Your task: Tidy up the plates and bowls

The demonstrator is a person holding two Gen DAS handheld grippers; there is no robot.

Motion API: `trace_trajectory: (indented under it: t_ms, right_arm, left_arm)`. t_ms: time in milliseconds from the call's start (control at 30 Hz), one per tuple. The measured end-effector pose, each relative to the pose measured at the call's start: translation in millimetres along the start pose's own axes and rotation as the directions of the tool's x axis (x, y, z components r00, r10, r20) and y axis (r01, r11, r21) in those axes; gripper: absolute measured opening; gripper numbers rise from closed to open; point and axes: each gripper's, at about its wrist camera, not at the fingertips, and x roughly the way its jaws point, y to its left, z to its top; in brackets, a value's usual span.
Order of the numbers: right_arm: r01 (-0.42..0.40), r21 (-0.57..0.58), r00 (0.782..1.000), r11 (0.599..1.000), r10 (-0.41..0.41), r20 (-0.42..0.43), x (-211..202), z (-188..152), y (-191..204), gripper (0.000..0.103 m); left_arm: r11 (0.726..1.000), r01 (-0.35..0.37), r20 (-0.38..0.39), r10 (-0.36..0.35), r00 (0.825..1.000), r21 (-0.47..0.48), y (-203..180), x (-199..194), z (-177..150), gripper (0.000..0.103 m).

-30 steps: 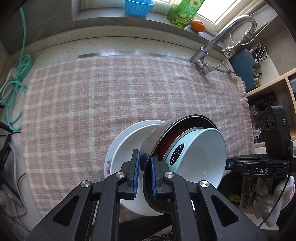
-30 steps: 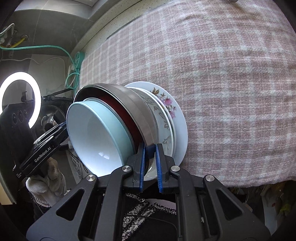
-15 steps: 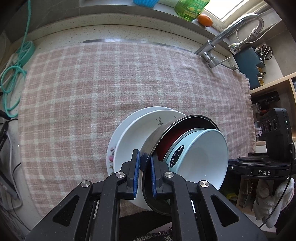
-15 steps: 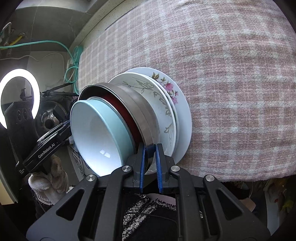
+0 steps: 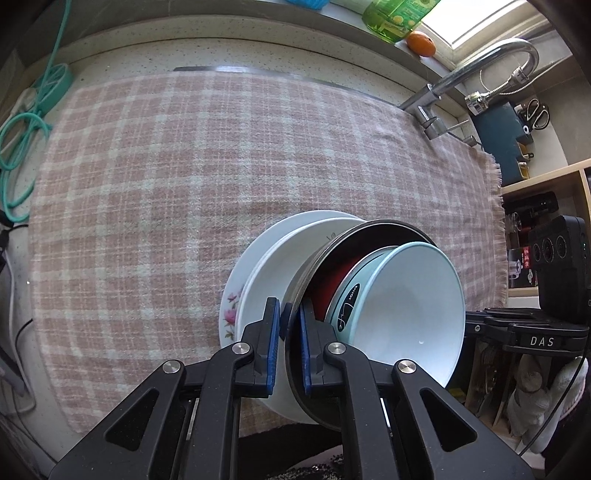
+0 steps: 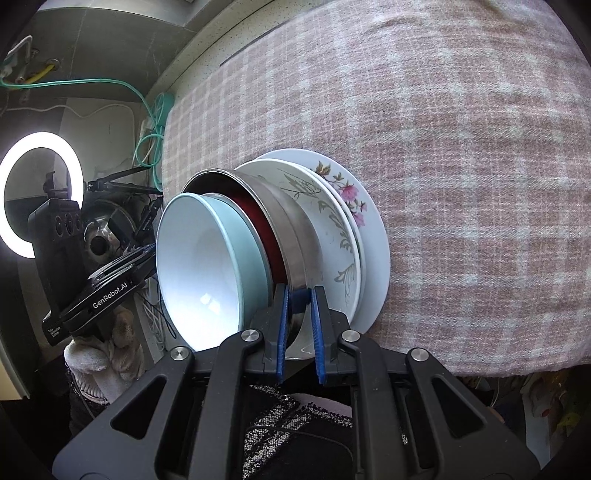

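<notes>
A stack of dishes is held on edge over the checked cloth: a flowered plate (image 5: 231, 314) (image 6: 354, 199), a white leaf-pattern plate (image 5: 273, 266) (image 6: 332, 236), a steel bowl (image 5: 369, 230) (image 6: 291, 225) with a red bowl (image 5: 332, 280) (image 6: 264, 225) in it, and a pale blue bowl (image 5: 406, 299) (image 6: 199, 258) innermost. My left gripper (image 5: 290, 325) is shut on the steel bowl's rim. My right gripper (image 6: 299, 295) is shut on the same rim from the opposite side.
A pink checked cloth (image 5: 166, 177) (image 6: 461, 147) covers the counter. A tap (image 5: 480, 66) stands at the back right, with a green bottle (image 5: 395, 14) and an orange (image 5: 421, 42) on the sill. Green cable (image 5: 22, 122) lies left. A ring light (image 6: 37, 192) glows beyond the counter edge.
Both grippers have carried the stack farther over the cloth, away from the front edge. The grips are unchanged.
</notes>
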Motion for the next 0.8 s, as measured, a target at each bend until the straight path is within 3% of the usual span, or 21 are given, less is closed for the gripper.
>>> trace_trajectory:
  t_ms: [567, 667, 700, 800]
  right_arm:
    - [0.090, -0.111, 0.986, 0.990, -0.073, 0.146, -22.2, -12.1, 33.6, 0.019]
    - [0.122, -0.129, 0.978, 0.984, -0.097, 0.185, -30.1, -18.0, 37.0, 0.026]
    - [0.132, -0.136, 0.974, 0.982, -0.104, 0.201, -32.3, -20.3, 39.4, 0.032]
    - [0.159, -0.150, 0.963, 0.976, -0.120, 0.241, -40.3, -29.0, 44.6, 0.038]
  left_arm:
    - [0.997, -0.030, 0.050, 0.026, 0.998, 0.077, -1.5, -17.2, -3.5, 0.016]
    - [0.996, -0.031, 0.072, 0.025, 0.997, 0.086, -0.4, -22.8, -6.8, 0.026]
    - [0.995, -0.040, 0.085, 0.033, 0.996, 0.092, -1.1, -25.0, -8.5, 0.027]
    - [0.993, -0.054, 0.117, 0.042, 0.992, 0.106, -3.0, -33.4, -14.8, 0.027]
